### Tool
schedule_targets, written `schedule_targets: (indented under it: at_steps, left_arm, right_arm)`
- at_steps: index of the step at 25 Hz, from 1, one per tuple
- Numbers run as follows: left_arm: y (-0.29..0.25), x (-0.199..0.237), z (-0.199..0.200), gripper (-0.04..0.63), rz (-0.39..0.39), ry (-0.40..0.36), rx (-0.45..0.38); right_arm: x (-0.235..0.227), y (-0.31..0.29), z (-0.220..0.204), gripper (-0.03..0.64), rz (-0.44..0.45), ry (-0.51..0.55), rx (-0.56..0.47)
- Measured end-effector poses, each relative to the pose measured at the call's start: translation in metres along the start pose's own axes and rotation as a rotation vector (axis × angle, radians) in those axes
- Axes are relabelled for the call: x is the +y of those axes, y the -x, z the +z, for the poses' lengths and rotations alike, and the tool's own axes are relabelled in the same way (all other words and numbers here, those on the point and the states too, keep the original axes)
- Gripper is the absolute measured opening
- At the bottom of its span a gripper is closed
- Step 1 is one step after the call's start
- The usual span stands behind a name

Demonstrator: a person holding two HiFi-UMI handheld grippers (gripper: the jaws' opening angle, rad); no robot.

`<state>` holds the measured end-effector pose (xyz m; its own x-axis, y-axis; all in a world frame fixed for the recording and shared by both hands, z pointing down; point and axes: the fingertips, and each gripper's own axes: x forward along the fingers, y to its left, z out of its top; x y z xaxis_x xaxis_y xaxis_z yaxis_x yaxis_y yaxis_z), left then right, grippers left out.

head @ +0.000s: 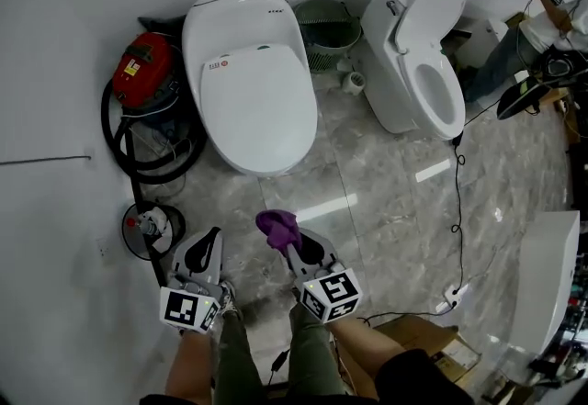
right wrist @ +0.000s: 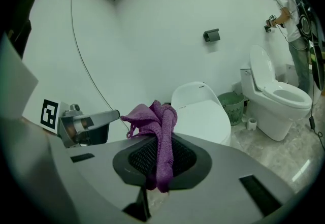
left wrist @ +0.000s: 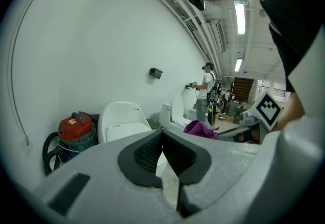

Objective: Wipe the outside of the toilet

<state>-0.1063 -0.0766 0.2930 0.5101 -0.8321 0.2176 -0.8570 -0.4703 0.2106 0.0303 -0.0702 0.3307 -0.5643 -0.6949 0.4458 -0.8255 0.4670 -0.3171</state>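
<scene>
A white toilet with its lid shut [head: 250,91] stands against the wall ahead of me; it shows also in the left gripper view as the toilet [left wrist: 122,122] and in the right gripper view as the toilet [right wrist: 200,112]. My right gripper [head: 283,241] is shut on a purple cloth [head: 277,225], which bunches above the jaws, cloth [right wrist: 156,129]. My left gripper [head: 213,236] is shut with nothing in it, its pads [left wrist: 161,153] meeting at the tips. Both grippers hang over the floor, well short of the toilet's front.
A red vacuum cleaner [head: 145,71] with black hose sits left of the toilet. A second toilet [head: 424,63] with raised lid stands to the right, a green basket [head: 329,30] between them. A black cable [head: 457,210] crosses the grey tile floor. A person [head: 542,27] works at far right.
</scene>
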Motion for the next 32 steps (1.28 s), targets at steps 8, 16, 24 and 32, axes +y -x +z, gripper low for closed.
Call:
schedule_targets:
  at_steps: [8, 16, 24, 32]
  left_arm:
    - [-0.046, 0.015, -0.091, 0.002, 0.015, -0.041, 0.011]
    - [-0.084, 0.042, -0.170, 0.002, 0.086, -0.039, -0.053]
    - [-0.123, 0.065, -0.240, 0.002, 0.121, -0.154, -0.123]
    - [-0.145, 0.092, -0.293, 0.003, 0.121, -0.251, -0.159]
  right_arm:
    - [-0.043, -0.046, -0.069, 0.040, -0.036, 0.021, -0.032]
    - [-0.081, -0.104, -0.124, 0.040, -0.014, 0.097, -0.084]
    - [-0.106, -0.168, -0.190, 0.041, 0.059, 0.138, -0.146]
    - [-0.123, -0.228, -0.209, 0.041, 0.162, 0.167, -0.287]
